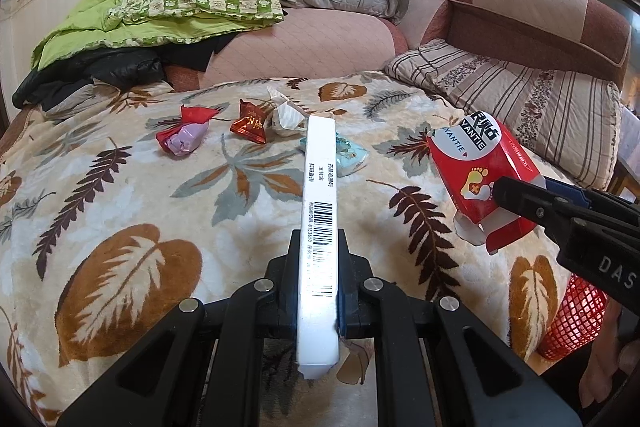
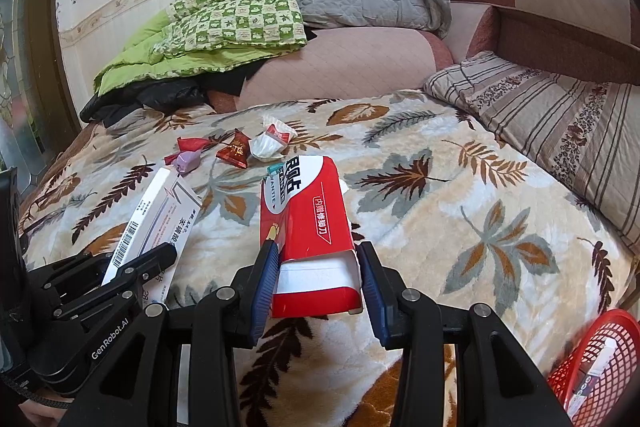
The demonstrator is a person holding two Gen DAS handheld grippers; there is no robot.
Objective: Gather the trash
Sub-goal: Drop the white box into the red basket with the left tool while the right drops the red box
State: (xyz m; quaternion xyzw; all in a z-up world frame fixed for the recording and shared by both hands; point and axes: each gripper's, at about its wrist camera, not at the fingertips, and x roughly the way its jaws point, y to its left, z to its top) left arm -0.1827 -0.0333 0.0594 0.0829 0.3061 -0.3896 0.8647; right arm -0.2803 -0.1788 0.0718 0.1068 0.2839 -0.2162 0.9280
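Observation:
My left gripper (image 1: pixel 319 235) is shut on a long flat white box (image 1: pixel 320 163) with a barcode, seen edge-on and pointing away from me above the bed. In the right wrist view the same white box (image 2: pixel 160 211) sticks out of the left gripper (image 2: pixel 148 259) at the left. My right gripper (image 2: pixel 316 247) is shut on a red carton (image 2: pixel 304 211) with an open near end; both blue pads press its sides. The red carton (image 1: pixel 476 167) also shows at the right of the left wrist view, in the right gripper (image 1: pixel 516 193).
On the leaf-patterned blanket (image 1: pixel 120 227) lie a red-and-purple wrapper (image 1: pixel 184 137), a dark red triangular wrapper (image 1: pixel 250 125), a crumpled white packet (image 1: pixel 286 119) and a teal packet (image 1: pixel 352 155). A red mesh basket (image 2: pixel 592 363) stands at the lower right. Pillows and quilts are piled behind.

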